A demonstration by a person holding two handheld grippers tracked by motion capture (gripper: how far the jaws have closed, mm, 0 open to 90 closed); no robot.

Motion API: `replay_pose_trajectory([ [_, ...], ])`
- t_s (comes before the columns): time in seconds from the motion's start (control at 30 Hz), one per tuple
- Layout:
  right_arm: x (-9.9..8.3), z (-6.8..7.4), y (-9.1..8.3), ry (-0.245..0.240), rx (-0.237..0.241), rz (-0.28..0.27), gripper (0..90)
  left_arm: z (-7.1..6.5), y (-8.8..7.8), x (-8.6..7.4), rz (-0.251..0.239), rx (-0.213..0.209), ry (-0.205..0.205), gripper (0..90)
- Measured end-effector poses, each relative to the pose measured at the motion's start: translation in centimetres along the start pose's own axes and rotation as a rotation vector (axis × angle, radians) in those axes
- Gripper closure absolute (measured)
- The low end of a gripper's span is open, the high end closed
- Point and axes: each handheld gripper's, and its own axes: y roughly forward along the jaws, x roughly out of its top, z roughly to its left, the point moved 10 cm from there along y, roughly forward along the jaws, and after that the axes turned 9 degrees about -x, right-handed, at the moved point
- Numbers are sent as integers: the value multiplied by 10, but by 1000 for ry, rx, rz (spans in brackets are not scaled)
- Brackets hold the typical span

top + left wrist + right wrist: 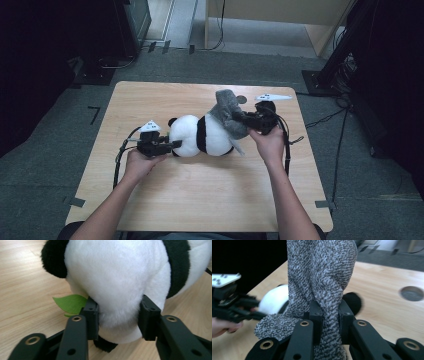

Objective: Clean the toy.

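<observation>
Your left gripper (117, 315) pinches the plush panda (202, 135); the right gripper (329, 315) clamps the grey knit garment (322, 277) bunched on the panda. Judged step: dressing or undressing; work the knit along the body next.

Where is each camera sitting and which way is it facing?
High view: above the person's side, looking down on the table; both forearms, left gripper, right gripper.
Left gripper view: along its jaws, clamped on the plush panda.
Right gripper view: along its jaws, pinching the grey knit cloth.
Shared: panda and wooden table.

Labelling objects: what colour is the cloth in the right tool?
Mottled grey-and-white knit cloth, clearest in the right gripper view.
</observation>
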Motion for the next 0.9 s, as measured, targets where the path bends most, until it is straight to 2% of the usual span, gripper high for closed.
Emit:
replay_pose_trajectory([
  [0.07,-5,8,9,-34,-4,25,792,3,1,0,-15,9,0,516],
  [0.13,-8,9,17,-60,-34,31,793,5,1,1,-23,15,-6,460],
  [0.23,-7,3,26,-37,-44,22,793,8,0,3,-40,6,-29,403],
  [0.3,-6,-2,31,-28,-56,21,793,7,-1,5,-49,5,-20,376],
  [0.4,-6,-7,37,-20,-67,15,794,6,-3,5,-49,22,20,347],
  [0.5,-5,-11,40,-15,-72,18,794,5,-6,4,-48,39,42,340],
  [0.63,-4,-19,46,-4,-84,15,794,0,-12,0,-53,39,54,366],
  [0.7,-5,-23,49,22,-78,12,794,-2,-12,-2,-55,28,59,364],
  [0.83,-6,-33,54,47,-78,8,793,-1,-5,-5,-51,35,67,334],
  [0.9,-7,-37,56,55,-83,8,792,0,0,-6,-49,34,52,316],
])
